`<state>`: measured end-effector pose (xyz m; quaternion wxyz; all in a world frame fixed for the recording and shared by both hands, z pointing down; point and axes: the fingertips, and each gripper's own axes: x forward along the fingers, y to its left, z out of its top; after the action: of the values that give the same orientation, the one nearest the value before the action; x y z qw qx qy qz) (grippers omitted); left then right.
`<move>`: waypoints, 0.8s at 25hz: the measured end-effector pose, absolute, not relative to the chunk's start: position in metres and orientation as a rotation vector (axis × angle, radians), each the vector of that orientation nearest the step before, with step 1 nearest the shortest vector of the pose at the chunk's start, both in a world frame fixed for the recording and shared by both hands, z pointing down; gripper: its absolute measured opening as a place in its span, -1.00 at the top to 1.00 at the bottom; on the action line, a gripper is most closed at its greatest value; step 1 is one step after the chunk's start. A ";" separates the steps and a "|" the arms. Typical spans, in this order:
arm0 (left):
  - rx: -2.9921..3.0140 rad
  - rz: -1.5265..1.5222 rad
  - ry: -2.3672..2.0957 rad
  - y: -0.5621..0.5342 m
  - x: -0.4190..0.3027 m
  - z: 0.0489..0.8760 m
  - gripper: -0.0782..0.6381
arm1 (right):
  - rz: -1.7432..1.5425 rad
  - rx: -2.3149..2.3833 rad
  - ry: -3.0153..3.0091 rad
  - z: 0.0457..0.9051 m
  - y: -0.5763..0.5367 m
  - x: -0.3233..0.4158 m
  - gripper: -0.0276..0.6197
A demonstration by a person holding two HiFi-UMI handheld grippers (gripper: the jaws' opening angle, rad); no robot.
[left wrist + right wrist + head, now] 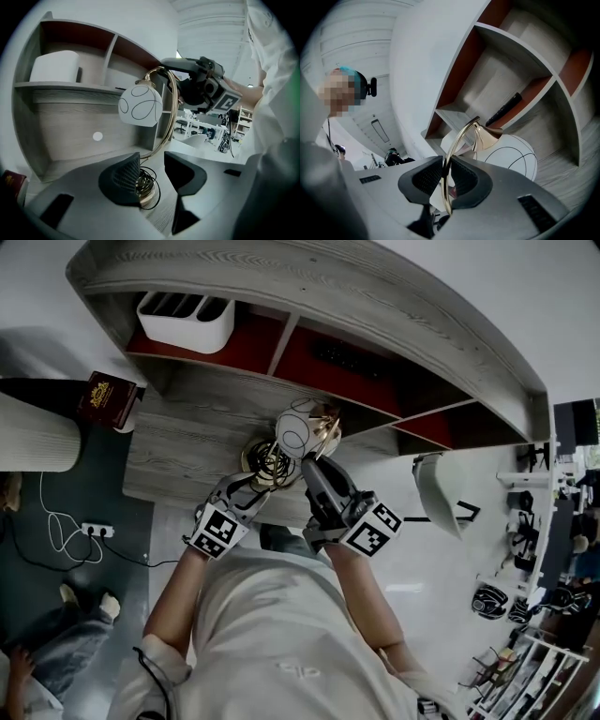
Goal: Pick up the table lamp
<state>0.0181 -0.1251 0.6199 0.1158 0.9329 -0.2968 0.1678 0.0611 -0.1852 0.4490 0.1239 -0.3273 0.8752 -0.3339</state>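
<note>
The table lamp has a white globe shade (298, 432) with thin black lines, a curved gold arm (457, 140) and a round base (146, 190) wrapped in coiled black cord. It stands on the grey wooden desk (178, 442). My right gripper (445, 176) is shut on the gold arm just below its bend, with the shade (511, 157) hanging beyond the jaws. My left gripper (152, 161) is open low over the desk. The base and cord show in the gap between its fingers, untouched. In the head view the left gripper (255, 482) is at the base and the right gripper (314, 465) is by the shade.
Grey shelf cubbies with red backs rise behind the lamp. A white container (186, 320) sits in the left one, a black remote (502, 110) in another. A brown book (108, 399) lies at the desk's left end. A white chair (436, 488) stands right, a power strip (97, 531) on the floor.
</note>
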 end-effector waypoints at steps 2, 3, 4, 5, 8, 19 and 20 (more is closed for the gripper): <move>2.735 0.492 -0.847 -0.128 0.030 0.628 0.28 | -0.980 -0.967 2.533 0.450 -0.186 0.068 0.66; 2.734 0.488 -0.841 -0.130 0.036 0.633 0.25 | -0.983 -0.973 2.522 0.450 -0.186 0.072 0.66; 2.747 0.478 -0.837 -0.133 0.041 0.633 0.22 | -0.984 -0.979 2.512 0.451 -0.186 0.075 0.66; 2.771 0.463 -0.833 -0.137 0.046 0.631 0.19 | -0.983 -0.985 2.505 0.452 -0.187 0.077 0.66; 2.813 0.457 -0.815 -0.144 0.064 0.629 0.16 | -0.979 -1.003 2.493 0.450 -0.188 0.088 0.66; 2.979 0.498 -0.862 -0.150 0.093 0.621 0.58 | -1.015 -0.992 2.439 0.447 -0.199 0.106 0.66; 3.003 0.530 -0.874 -0.151 0.093 0.620 0.60 | -1.019 -0.988 2.438 0.446 -0.201 0.104 0.66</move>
<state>0.0931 -0.1508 0.6201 -0.0154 0.9466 -0.2754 0.1670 0.1045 -0.2014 0.4462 0.1596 -0.3457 0.8532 -0.3565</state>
